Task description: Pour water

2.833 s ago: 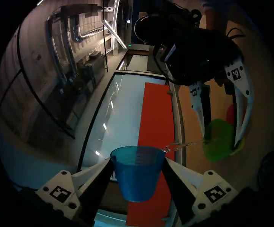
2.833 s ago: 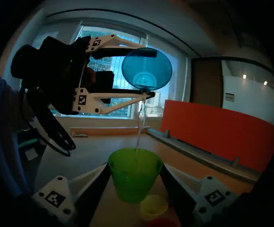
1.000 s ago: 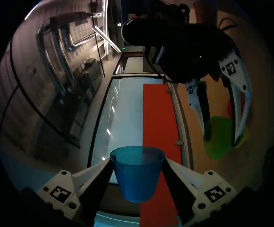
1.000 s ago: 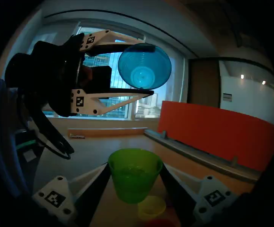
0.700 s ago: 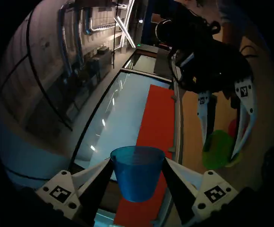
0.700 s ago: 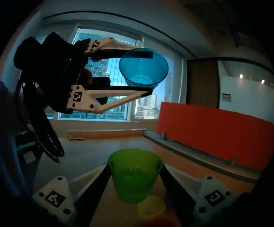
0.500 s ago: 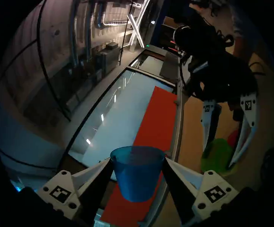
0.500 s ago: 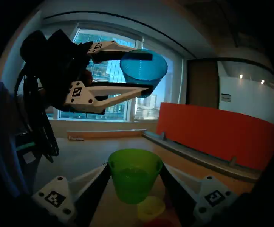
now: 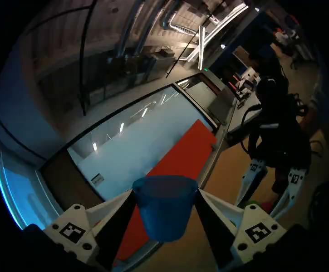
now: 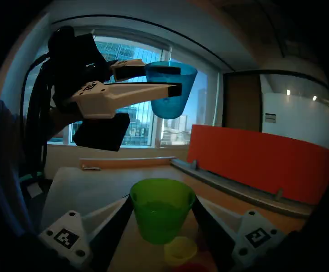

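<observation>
Water point(image 10: 162, 207) sits in the green cup point(image 10: 161, 224), filling it partway. From the right gripper view, the right gripper point(image 10: 162, 199) has that cup clamped upright between its two fingers point(image 10: 209, 226), one pressing on each side of the wall. The cup hangs just above the table point(image 10: 91, 192). A yellow disc point(image 10: 179, 250) lies below and near it, with something red at the very bottom edge, too cut off to make out.

Up and to the left, against the window point(image 10: 132, 122), the left gripper point(image 10: 178, 80) reaches in level, gripping the blue cup point(image 10: 171, 95). That cup stands upright, mouth up, well above the green one and apart from it. No stream runs between them. Whether the blue cup has anything in it I cannot tell. A dark sleeve and looped cable hang behind that gripper. An orange panel point(image 10: 264, 158) runs along the far side of the table.

In the left gripper view, the blue cup point(image 9: 165, 213) is squeezed between that gripper's point(image 9: 165, 195) fingers point(image 9: 114, 224), with both pads against its sides. Past it, lower right, the right gripper point(image 9: 258, 207) shows from afar with a sliver of green between its tips. The orange panel point(image 9: 178, 158) slants across the middle, and ceiling pipes and strip lights lie beyond.
</observation>
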The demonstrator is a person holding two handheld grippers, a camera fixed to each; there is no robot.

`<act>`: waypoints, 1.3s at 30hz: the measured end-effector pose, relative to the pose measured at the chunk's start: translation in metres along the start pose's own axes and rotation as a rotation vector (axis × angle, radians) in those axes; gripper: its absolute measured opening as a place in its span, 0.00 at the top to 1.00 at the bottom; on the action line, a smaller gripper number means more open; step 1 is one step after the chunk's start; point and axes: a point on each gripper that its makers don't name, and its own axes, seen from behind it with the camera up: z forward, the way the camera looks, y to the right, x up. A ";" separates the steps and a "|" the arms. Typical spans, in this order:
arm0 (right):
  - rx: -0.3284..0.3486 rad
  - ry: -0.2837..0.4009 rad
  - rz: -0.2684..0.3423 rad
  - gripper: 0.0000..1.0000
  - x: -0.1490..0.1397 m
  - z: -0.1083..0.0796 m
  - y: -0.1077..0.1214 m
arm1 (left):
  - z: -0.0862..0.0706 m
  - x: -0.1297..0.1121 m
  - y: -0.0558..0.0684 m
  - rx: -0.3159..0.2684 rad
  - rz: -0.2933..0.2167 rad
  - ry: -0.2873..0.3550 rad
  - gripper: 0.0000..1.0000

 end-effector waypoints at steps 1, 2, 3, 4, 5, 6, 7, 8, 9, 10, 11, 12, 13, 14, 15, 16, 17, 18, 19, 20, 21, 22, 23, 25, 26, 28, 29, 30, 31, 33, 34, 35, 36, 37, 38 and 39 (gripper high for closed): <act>-0.001 0.001 0.000 0.08 0.000 0.000 0.000 | 0.000 0.001 -0.001 -0.002 -0.029 0.003 0.14; -0.001 0.001 0.000 0.08 0.001 0.000 0.001 | 0.000 0.002 -0.002 -0.004 -0.062 0.006 0.14; -0.002 0.002 0.000 0.08 0.001 -0.001 0.001 | 0.000 0.002 -0.003 -0.006 -0.091 0.008 0.14; -0.003 0.003 0.001 0.08 0.001 -0.001 0.001 | 0.000 0.002 -0.004 -0.006 -0.122 0.009 0.14; -0.004 0.005 0.002 0.08 0.002 -0.001 0.002 | -0.001 0.002 -0.005 -0.008 -0.155 0.010 0.14; -0.005 0.006 0.002 0.08 0.003 -0.001 0.002 | -0.001 0.002 -0.006 -0.009 -0.185 0.011 0.14; -0.006 0.007 0.003 0.08 0.003 -0.001 0.003 | -0.002 0.002 -0.007 -0.010 -0.214 0.011 0.14; -0.006 0.008 0.004 0.08 0.003 -0.001 0.003 | -0.002 0.002 -0.008 -0.012 -0.246 0.011 0.14; -0.007 0.009 0.005 0.08 0.004 -0.001 0.003 | -0.003 0.001 -0.009 -0.014 -0.275 0.011 0.14; -0.007 0.010 0.005 0.08 0.004 -0.002 0.003 | -0.003 0.000 -0.010 -0.016 -0.304 0.011 0.14; -0.008 0.011 0.006 0.08 0.004 -0.002 0.004 | -0.003 -0.001 -0.011 -0.019 -0.336 0.011 0.14; -0.009 0.011 0.007 0.08 0.004 -0.002 0.004 | -0.003 -0.002 -0.012 -0.021 -0.366 0.011 0.14; -0.009 0.012 0.007 0.08 0.004 -0.002 0.004 | -0.002 -0.003 -0.013 -0.024 -0.396 0.012 0.14; -0.010 0.012 0.008 0.08 0.004 -0.002 0.004 | -0.002 -0.003 -0.014 -0.027 -0.429 0.014 0.14; -0.010 0.012 0.009 0.08 0.004 -0.002 0.005 | -0.001 -0.004 -0.015 -0.029 -0.459 0.015 0.14; -0.010 0.013 0.009 0.08 0.005 -0.002 0.005 | -0.001 -0.004 -0.016 -0.033 -0.488 0.017 0.14; -0.011 0.013 0.009 0.08 0.005 -0.002 0.005 | 0.000 -0.004 -0.017 -0.036 -0.520 0.019 0.14; -0.011 0.014 0.010 0.08 0.005 -0.002 0.005 | 0.001 -0.004 -0.017 -0.040 -0.548 0.020 0.14; -0.012 0.014 0.010 0.08 0.005 -0.002 0.005 | 0.001 -0.005 -0.018 -0.044 -0.572 0.022 0.14; -0.012 0.014 0.011 0.08 0.005 -0.002 0.005 | 0.002 -0.005 -0.018 -0.048 -0.600 0.024 0.14; -0.013 0.015 0.011 0.08 0.005 -0.002 0.005 | 0.003 -0.006 -0.018 -0.052 -0.621 0.025 0.14; -0.013 0.015 0.012 0.08 0.005 -0.002 0.005 | 0.003 -0.007 -0.018 -0.054 -0.635 0.026 0.14; -0.014 0.016 0.012 0.08 0.005 -0.002 0.005 | 0.003 -0.008 -0.019 -0.056 -0.651 0.028 0.14; -0.015 0.016 0.014 0.08 0.005 -0.002 0.006 | 0.004 -0.010 -0.019 -0.057 -0.664 0.029 0.14; -0.015 0.016 0.015 0.08 0.005 -0.003 0.006 | 0.004 -0.012 -0.019 -0.056 -0.668 0.030 0.14; -0.017 0.015 0.016 0.08 0.005 -0.003 0.007 | 0.004 -0.014 -0.019 -0.055 -0.670 0.027 0.14; -0.019 0.014 0.016 0.08 0.005 -0.004 0.007 | 0.003 -0.016 -0.019 -0.054 -0.670 0.024 0.14; -0.021 0.014 0.017 0.08 0.005 -0.004 0.008 | 0.003 -0.018 -0.018 -0.053 -0.670 0.022 0.14; -0.024 0.013 0.017 0.08 0.006 -0.005 0.009 | 0.002 -0.020 -0.018 -0.053 -0.669 0.020 0.14; -0.031 0.011 0.018 0.08 0.006 -0.006 0.012 | 0.001 -0.024 -0.017 -0.051 -0.668 0.016 0.14; -0.034 0.011 0.019 0.08 0.006 -0.008 0.013 | 0.000 -0.026 -0.016 -0.049 -0.666 0.014 0.14; -0.038 0.010 0.020 0.08 0.006 -0.009 0.014 | 0.000 -0.028 -0.016 -0.047 -0.665 0.012 0.14; -0.041 0.009 0.021 0.08 0.006 -0.010 0.015 | -0.001 -0.030 -0.015 -0.045 -0.664 0.010 0.14; -0.044 0.008 0.021 0.08 0.006 -0.012 0.017 | -0.002 -0.033 -0.015 -0.044 -0.665 0.007 0.14; -0.048 0.008 0.022 0.08 0.007 -0.013 0.018 | -0.003 -0.035 -0.014 -0.042 -0.665 0.003 0.14; -0.052 0.007 0.023 0.08 0.007 -0.015 0.020 | -0.004 -0.037 -0.014 -0.040 -0.666 0.000 0.14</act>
